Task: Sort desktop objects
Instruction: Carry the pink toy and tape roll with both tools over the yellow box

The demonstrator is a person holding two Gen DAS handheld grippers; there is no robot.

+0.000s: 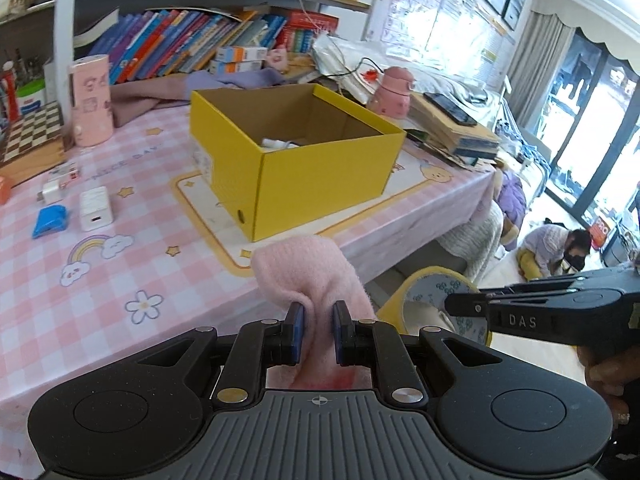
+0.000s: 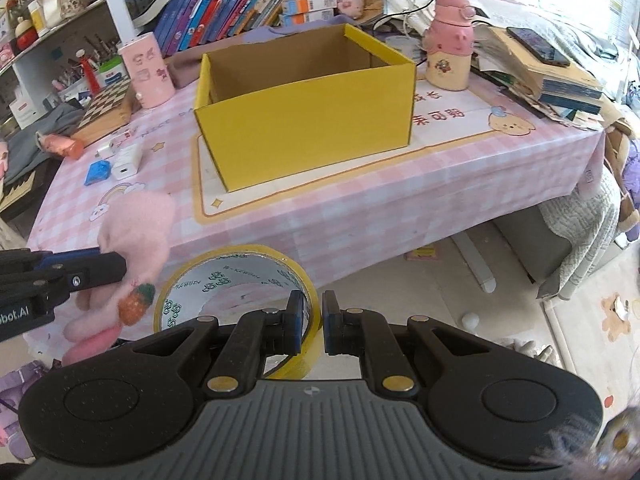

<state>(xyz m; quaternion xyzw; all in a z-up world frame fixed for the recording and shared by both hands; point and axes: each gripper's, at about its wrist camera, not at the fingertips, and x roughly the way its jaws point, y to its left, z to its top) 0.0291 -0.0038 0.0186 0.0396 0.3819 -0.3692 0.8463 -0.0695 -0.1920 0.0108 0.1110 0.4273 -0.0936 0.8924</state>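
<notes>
Item one: my left gripper is clamping its blue pads on a pink plush toy, which is hanging off the near edge of the table; in the right wrist view the same toy is showing a small orange and green strawberry patch.

Item two: my right gripper is pinching the wall of a yellow tape roll, one pad inside the ring and one outside, and is holding it in the air just off the near table edge, right of the toy.

Item three: a yellow cardboard box is standing open on a mat in the middle of the pink checked tablecloth, beyond both grippers. Something white is lying in its bottom; I cannot tell what.

Item four, still lying on the cloth to the left of the box: a white charger block, a blue packet just left of it, and a smaller white plug farther back.

Item five: a pink cylinder is standing upright at far left beside a chessboard; a pink bottle is standing to the right of the box.
</notes>
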